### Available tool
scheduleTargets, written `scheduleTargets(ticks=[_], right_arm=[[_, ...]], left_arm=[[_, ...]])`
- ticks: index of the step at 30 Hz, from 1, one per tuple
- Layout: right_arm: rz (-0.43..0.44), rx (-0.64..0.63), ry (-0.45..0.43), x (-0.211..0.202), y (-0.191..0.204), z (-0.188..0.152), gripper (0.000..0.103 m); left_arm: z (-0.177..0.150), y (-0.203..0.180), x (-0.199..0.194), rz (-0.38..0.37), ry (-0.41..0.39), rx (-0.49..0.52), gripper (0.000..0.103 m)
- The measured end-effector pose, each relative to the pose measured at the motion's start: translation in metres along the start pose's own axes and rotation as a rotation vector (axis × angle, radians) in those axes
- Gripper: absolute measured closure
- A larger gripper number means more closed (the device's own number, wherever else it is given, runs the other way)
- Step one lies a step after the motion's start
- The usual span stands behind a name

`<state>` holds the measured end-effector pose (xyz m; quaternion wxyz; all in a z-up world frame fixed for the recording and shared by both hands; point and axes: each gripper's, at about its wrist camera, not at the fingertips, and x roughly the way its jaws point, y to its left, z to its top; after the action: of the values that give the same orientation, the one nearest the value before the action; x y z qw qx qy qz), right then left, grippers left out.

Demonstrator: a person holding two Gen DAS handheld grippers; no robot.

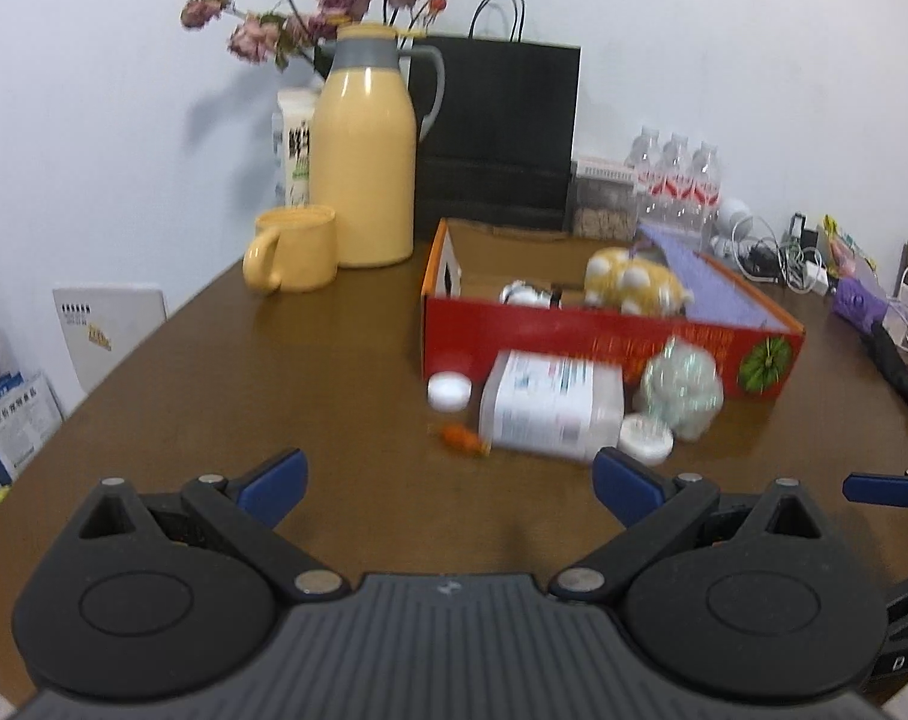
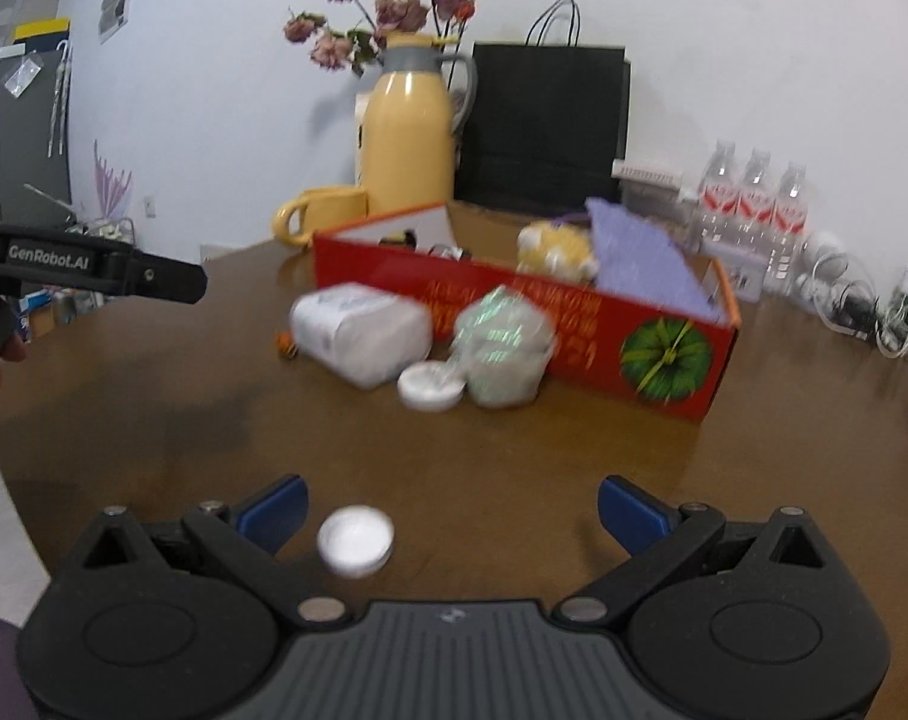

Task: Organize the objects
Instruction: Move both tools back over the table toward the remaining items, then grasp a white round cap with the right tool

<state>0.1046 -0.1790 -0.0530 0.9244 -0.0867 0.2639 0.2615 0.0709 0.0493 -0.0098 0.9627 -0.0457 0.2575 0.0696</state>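
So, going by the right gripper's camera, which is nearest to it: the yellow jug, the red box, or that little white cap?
1. White cap: on the table between the open right gripper fingers, toward the left one.
2. Red box: mid-table.
3. Yellow jug: behind it, near the wall.

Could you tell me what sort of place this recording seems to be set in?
Probably an office or meeting room: a brown table against a white wall, with a yellow thermos, bottled water and charger cables along its back edge.
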Motion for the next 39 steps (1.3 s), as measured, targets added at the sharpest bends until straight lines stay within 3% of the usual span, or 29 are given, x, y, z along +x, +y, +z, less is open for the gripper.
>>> scheduleTargets(ticks=[3, 7, 12, 14, 16, 26, 39], right_arm=[[0.021, 0.013, 0.019, 0.001, 0.003, -0.005, 0.002], [0.048, 0.001, 0.032, 0.004, 0.010, -0.006, 0.017], [0.082, -0.005, 0.048, 0.008, 0.017, -0.010, 0.043], [0.094, -0.011, 0.039, 0.007, 0.019, -0.009, 0.066], [0.100, -0.017, 0.033, 0.006, 0.020, -0.009, 0.075], [0.095, -0.017, 0.020, 0.009, 0.018, -0.008, 0.076], [-0.004, -0.013, -0.066, 0.015, -0.003, 0.026, 0.076]], left_arm=[[-0.009, 0.005, 0.000, 0.000, 0.025, -0.013, 0.000], [-0.013, 0.008, 0.000, -0.008, 0.037, -0.025, 0.000], [-0.014, 0.007, 0.000, -0.018, 0.040, -0.026, 0.000], [-0.015, 0.007, 0.001, -0.019, 0.044, -0.027, 0.000], [-0.016, 0.007, 0.002, -0.022, 0.048, -0.029, 0.000], [-0.015, 0.002, 0.010, -0.030, 0.061, -0.020, 0.000], [0.021, -0.023, 0.042, -0.077, 0.050, 0.007, 0.000]])
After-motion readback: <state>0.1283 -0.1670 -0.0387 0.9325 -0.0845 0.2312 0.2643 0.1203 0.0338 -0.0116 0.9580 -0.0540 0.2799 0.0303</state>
